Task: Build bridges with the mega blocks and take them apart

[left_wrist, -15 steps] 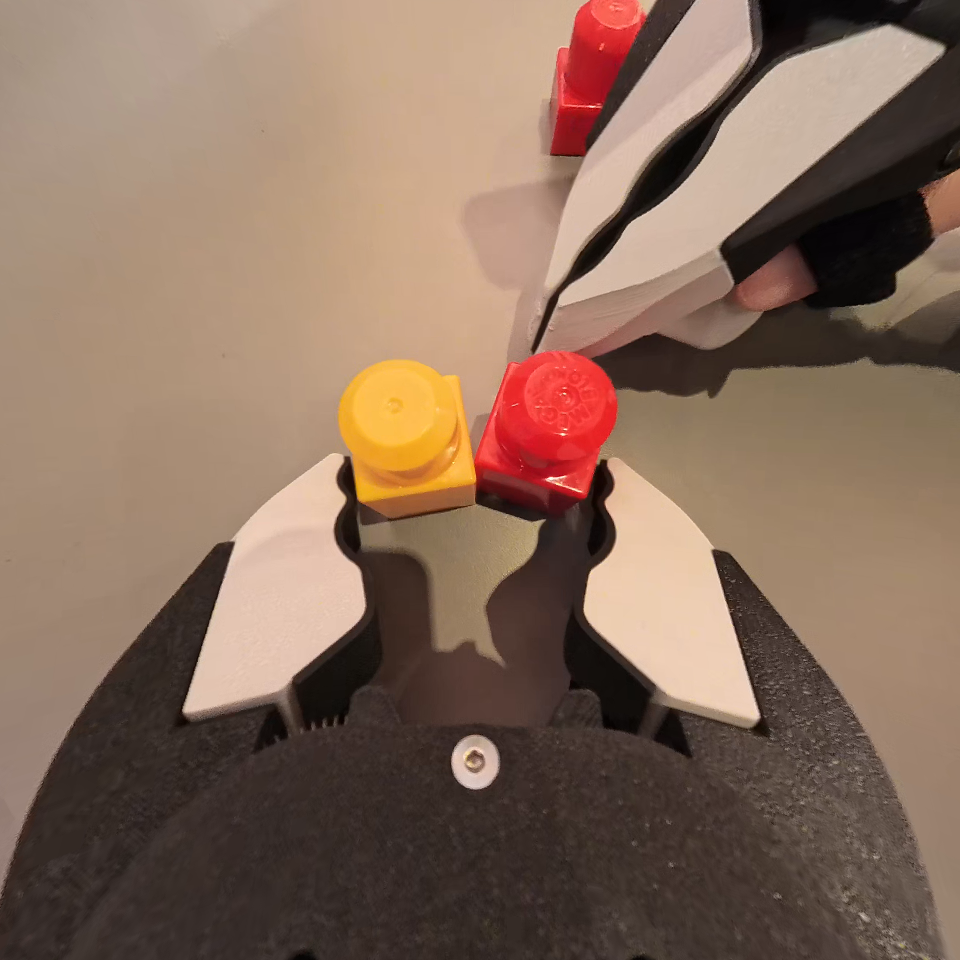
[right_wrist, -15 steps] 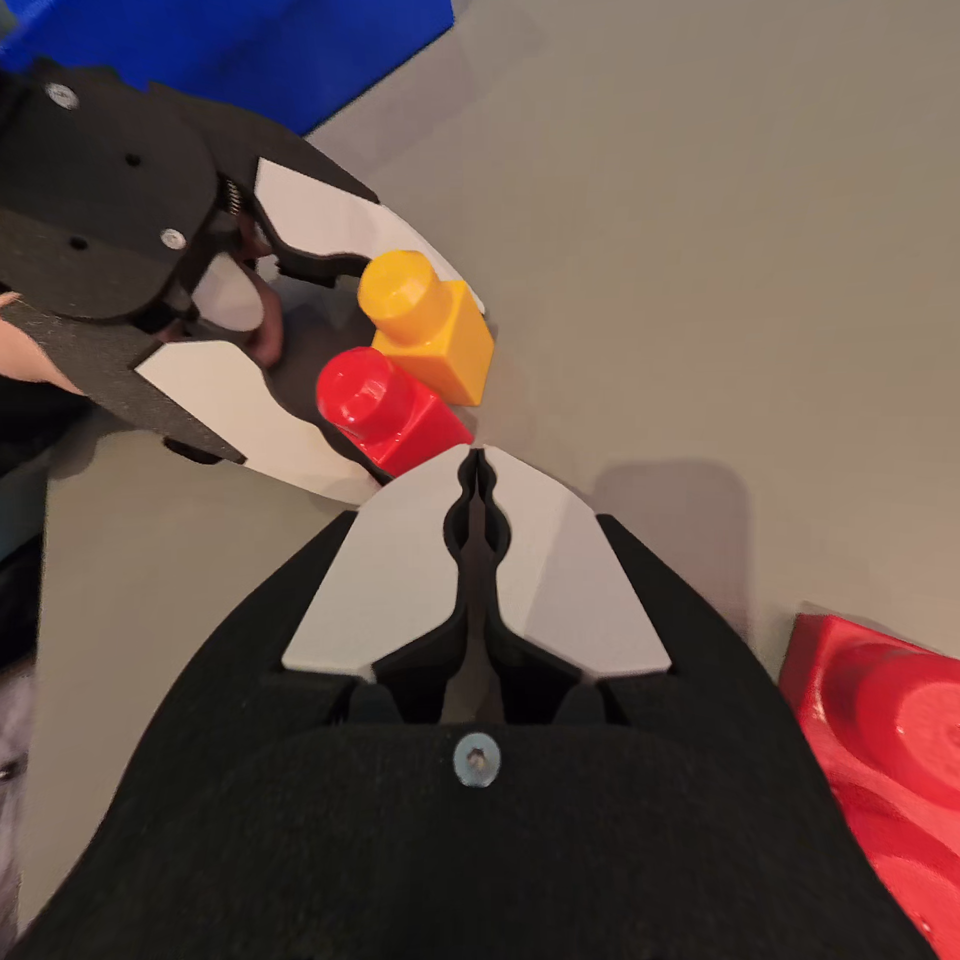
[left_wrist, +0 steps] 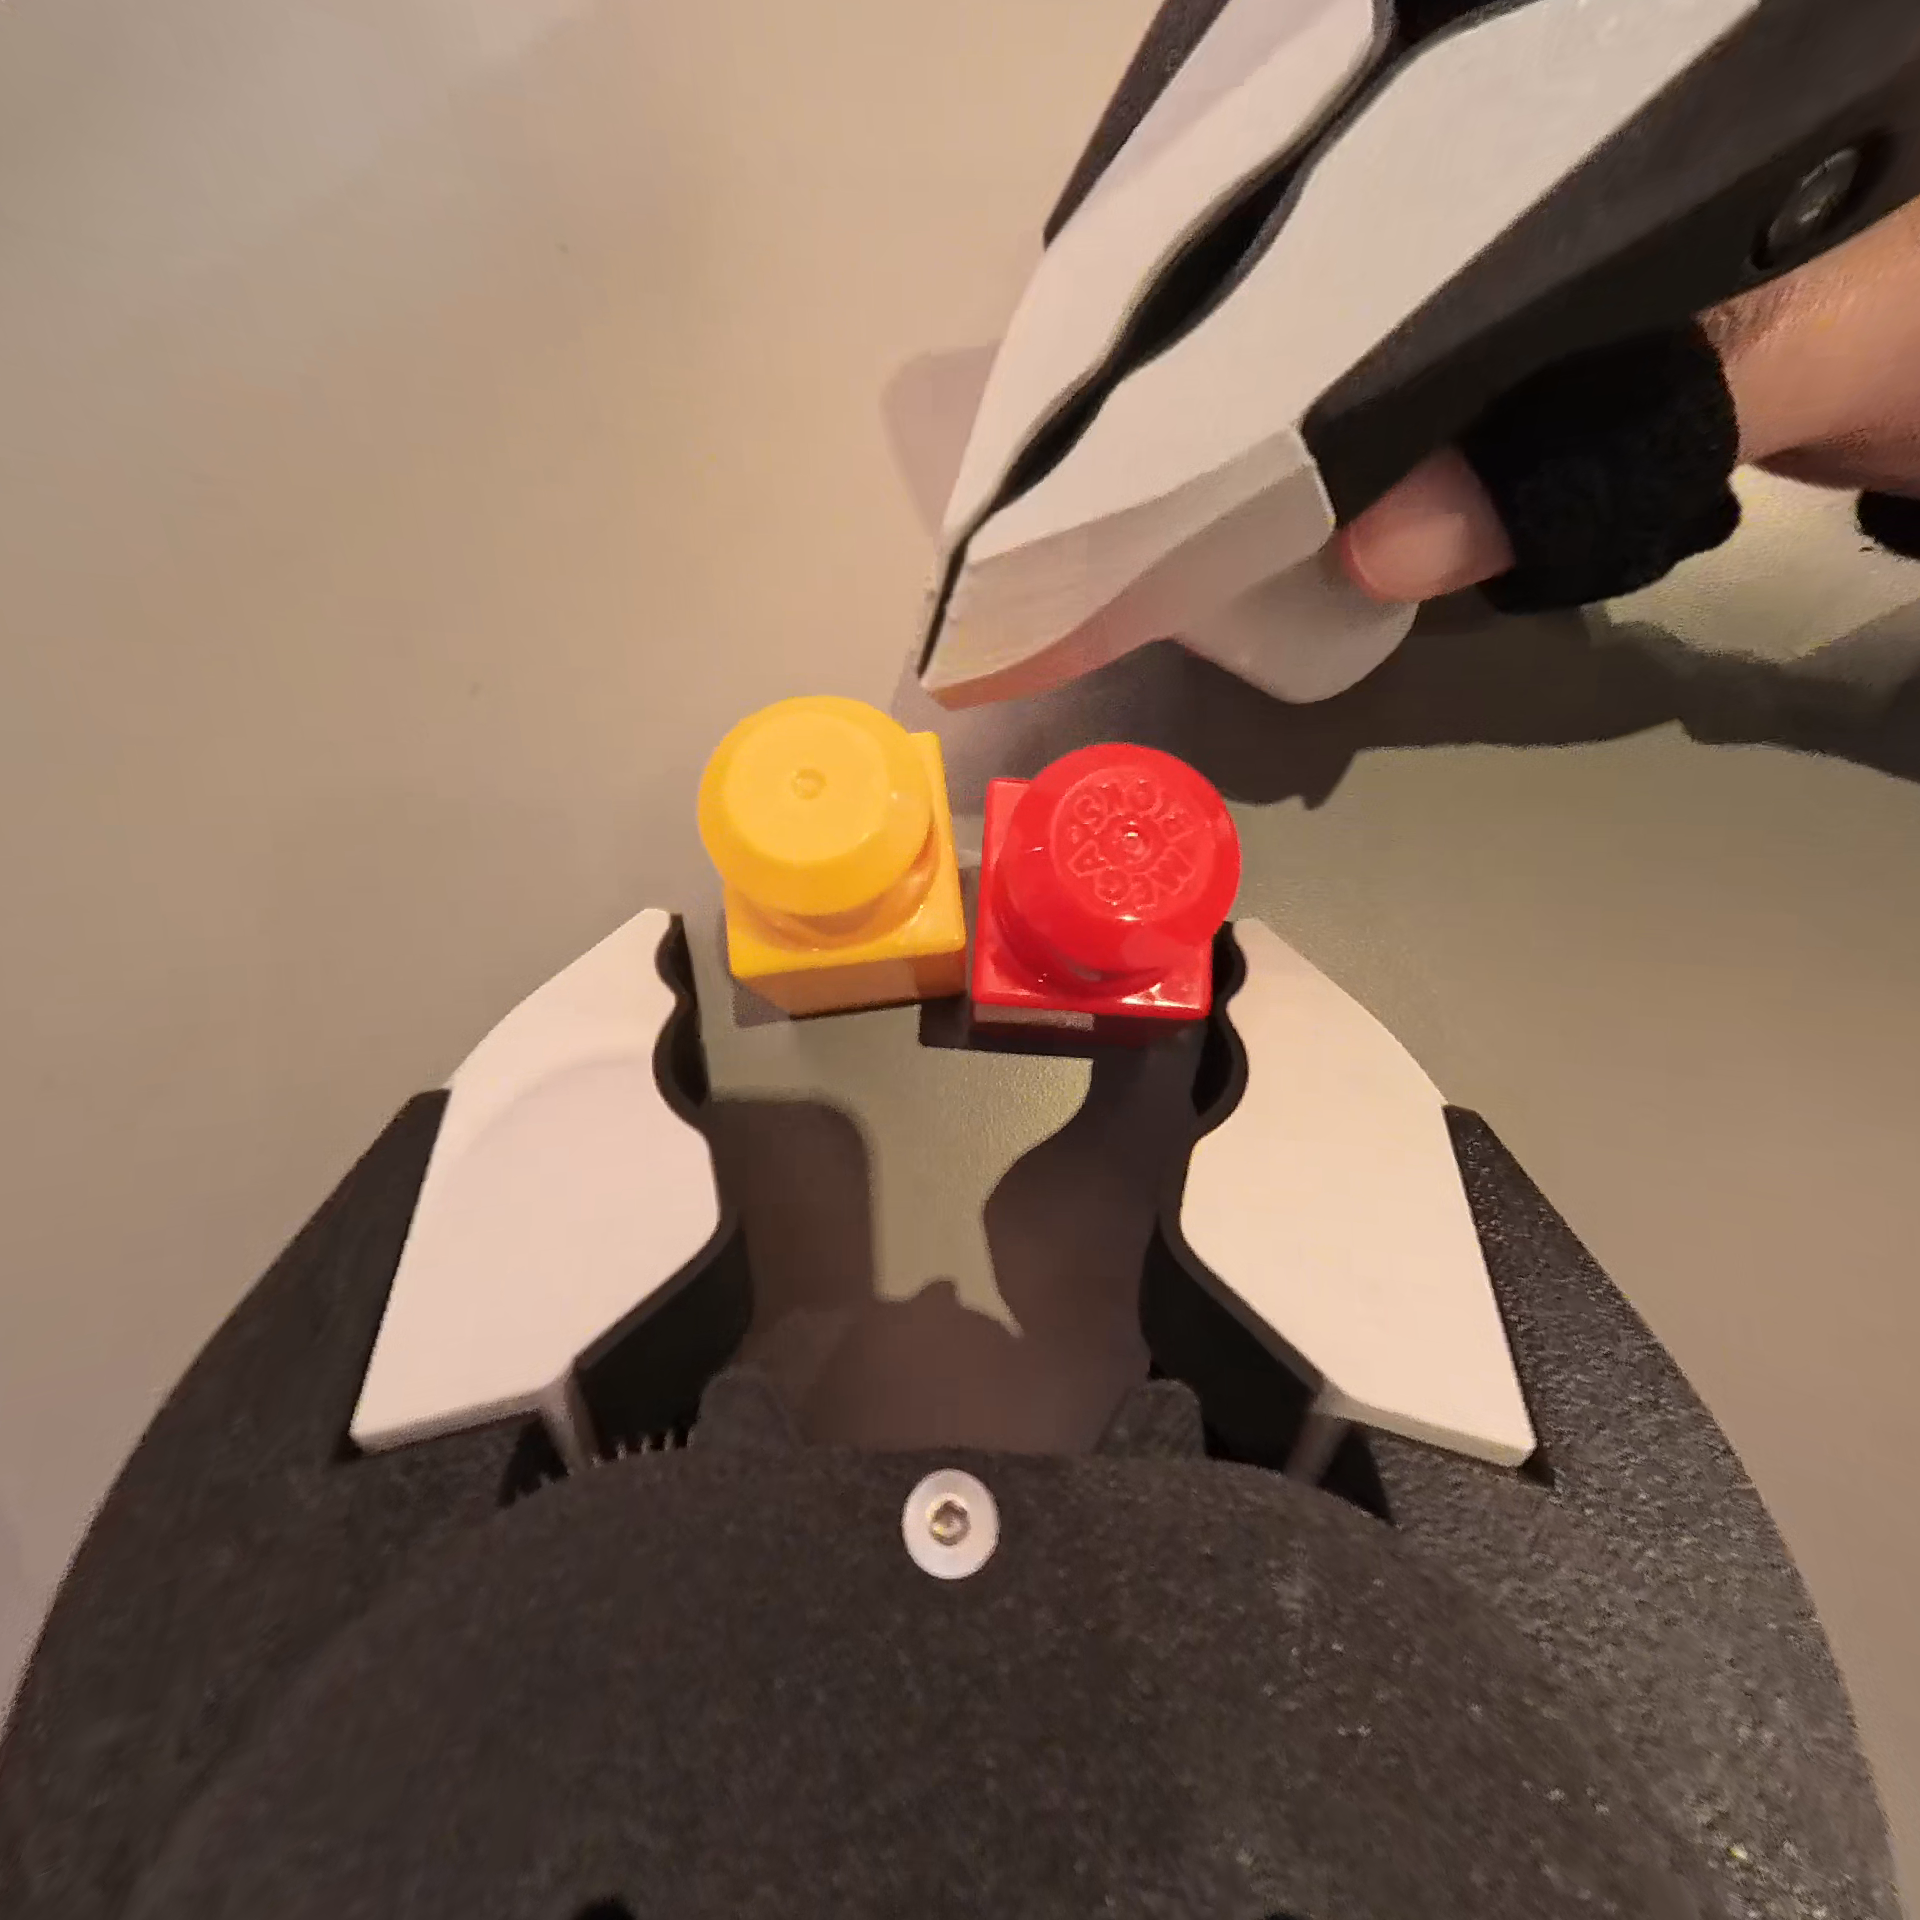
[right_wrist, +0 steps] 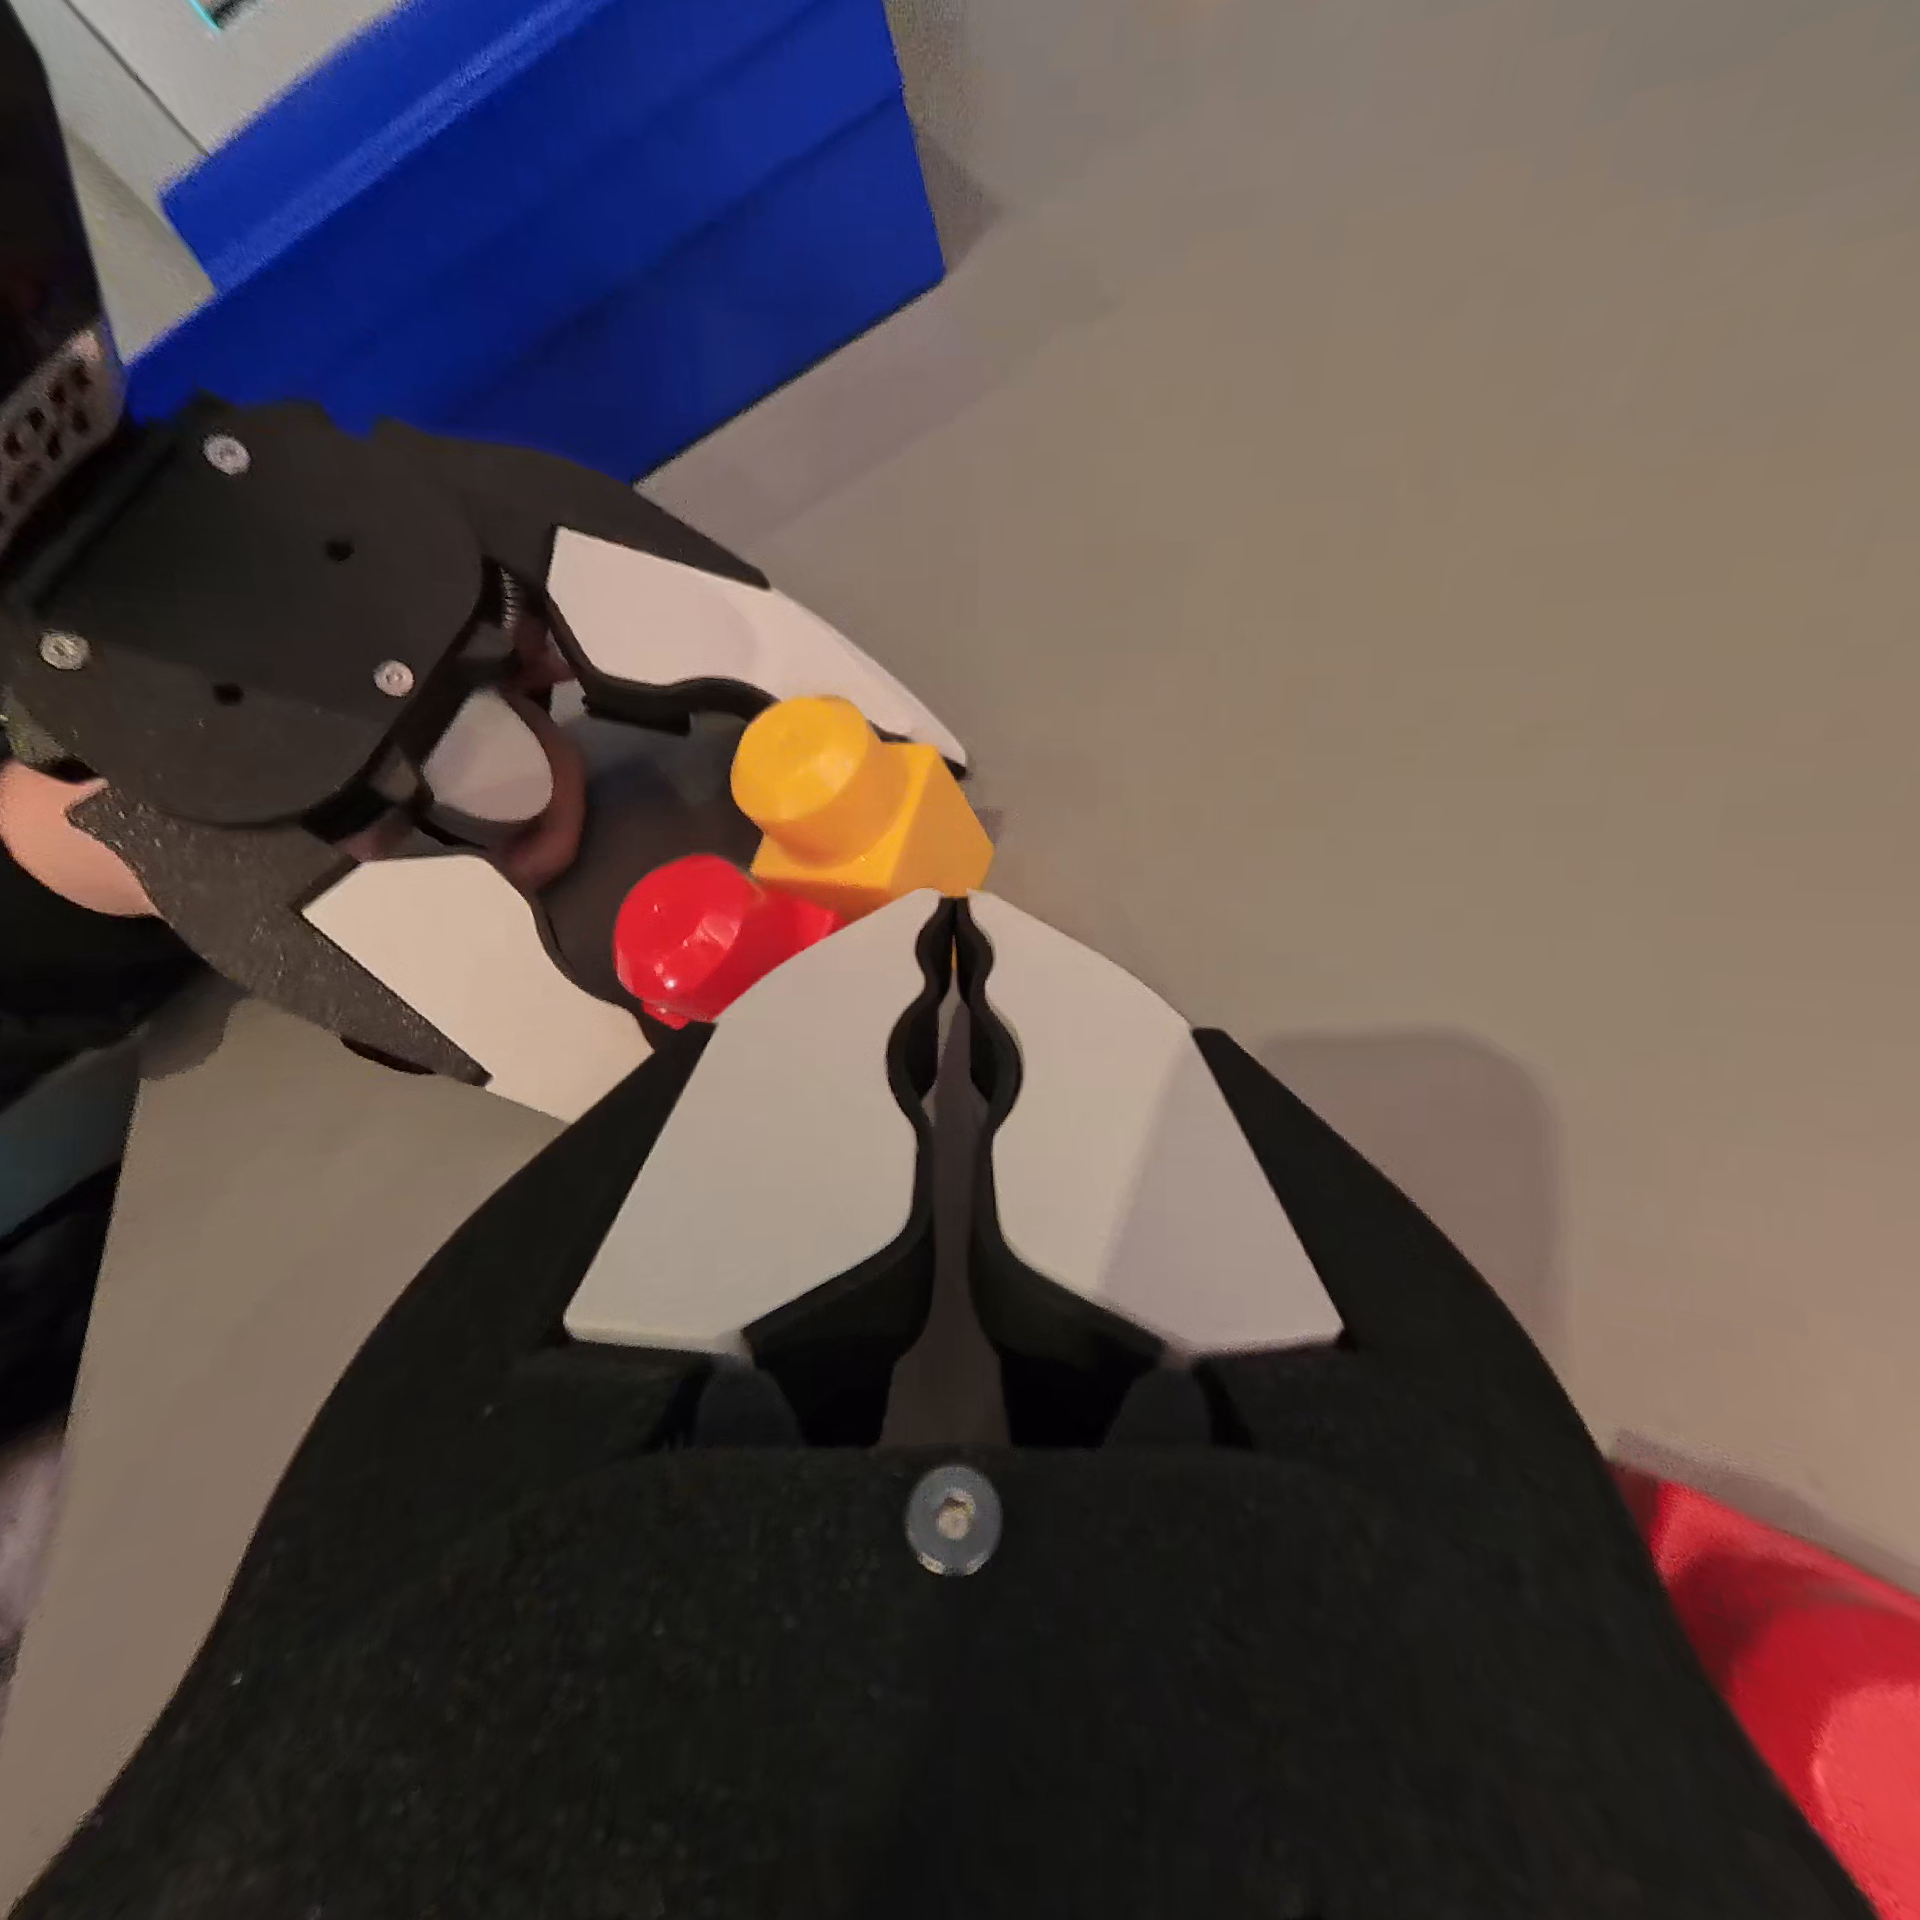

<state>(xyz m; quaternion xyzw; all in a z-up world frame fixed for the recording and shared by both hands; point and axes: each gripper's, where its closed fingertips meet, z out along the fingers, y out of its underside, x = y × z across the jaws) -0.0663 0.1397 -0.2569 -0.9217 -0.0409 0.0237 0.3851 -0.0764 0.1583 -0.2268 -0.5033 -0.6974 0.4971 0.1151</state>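
Since the earlier frame, the right gripper [left_wrist: 935,665] has been raised and drawn up the left wrist view, so that its tips are now seen above and just behind the two small blocks rather than level with the red one, and the small red block formerly at the top of that view is now covered from sight. The yellow single-stud block [left_wrist: 831,862] and the red single-stud block [left_wrist: 1101,894] have stayed side by side at mid-frame on the grey table [left_wrist: 364,468], touching or nearly so.

The left gripper [left_wrist: 951,945] is held wide, its white fingers [left_wrist: 561,1174] spread to either side of the pair; the right-hand fingertip lies against the red block's base, while a small gap is left beside the yellow one. Neither block is gripped.

The right gripper's jaws are closed to a thin slit with nothing between them. In the right wrist view its tips [right_wrist: 951,904] are seen just at the yellow block [right_wrist: 862,810]; whether contact is made cannot be told. The red block [right_wrist: 707,935] is partly hidden by them.

A blue box [right_wrist: 582,229] is seen at the upper left of that view, and part of a large red block [right_wrist: 1797,1683] at the lower right.
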